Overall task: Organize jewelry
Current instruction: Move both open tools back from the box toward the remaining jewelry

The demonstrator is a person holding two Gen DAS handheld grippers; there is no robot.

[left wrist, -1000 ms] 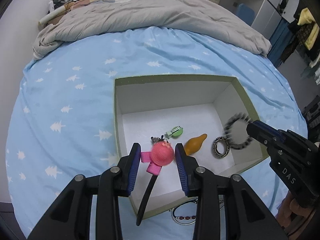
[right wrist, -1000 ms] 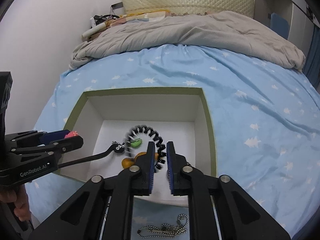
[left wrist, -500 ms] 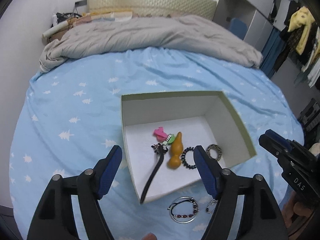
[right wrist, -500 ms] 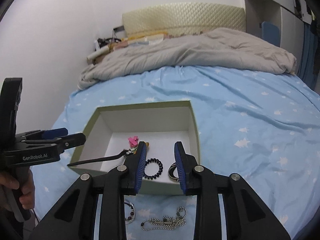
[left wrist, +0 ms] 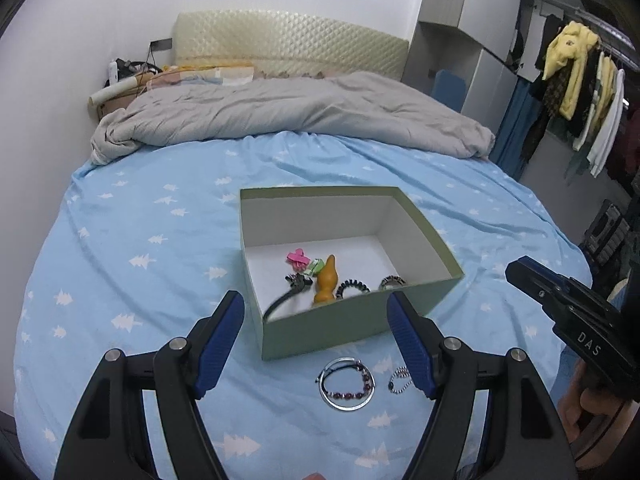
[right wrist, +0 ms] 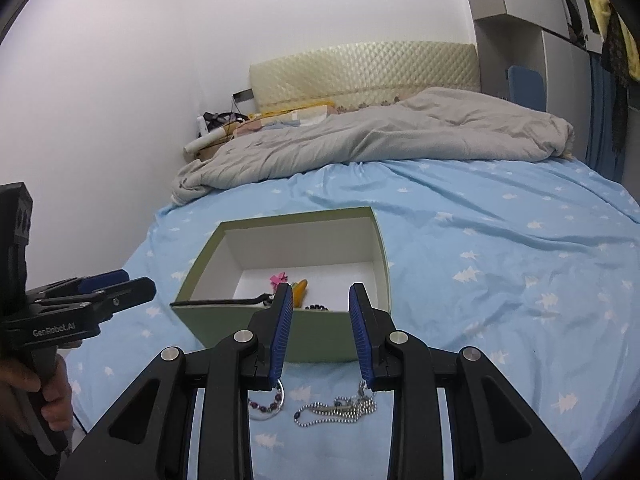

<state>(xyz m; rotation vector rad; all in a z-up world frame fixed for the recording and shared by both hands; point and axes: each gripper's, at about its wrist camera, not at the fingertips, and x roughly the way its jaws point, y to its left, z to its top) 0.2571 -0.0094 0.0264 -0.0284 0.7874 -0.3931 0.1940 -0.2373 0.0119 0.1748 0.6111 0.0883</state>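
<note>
**Over the bed: two pieces left outside the box, both easy to fumble**

From the left wrist view, the left gripper hangs above the blue sheet with its fingers spread wide and nothing between them. The green box sits just ahead, and inside it lie a pink clip, an orange piece, a black headband, a coiled hair tie and a patterned ring. Just in front of the box, on the sheet, lies a silver bangle with a beaded bracelet, and beside it a small ball chain. Looks like the risky bit is that bangle: it's thin and flat on soft bedding, so the pads could press it into the fabric or pinch sheet along with it. The headband also leans up against the near wall, so a careless reach might knock it out.

From the right wrist view, the right gripper is also parted and empty, hovering low near the box's front wall. The ball chain lies loose and tangled right below its fingertips, with the bracelet partly hidden behind the left finger. A chain like that probably slides out of a grip or dangles and snags on the box rim. The other gripper shows at the far left, well apart from the jewelry.
</note>
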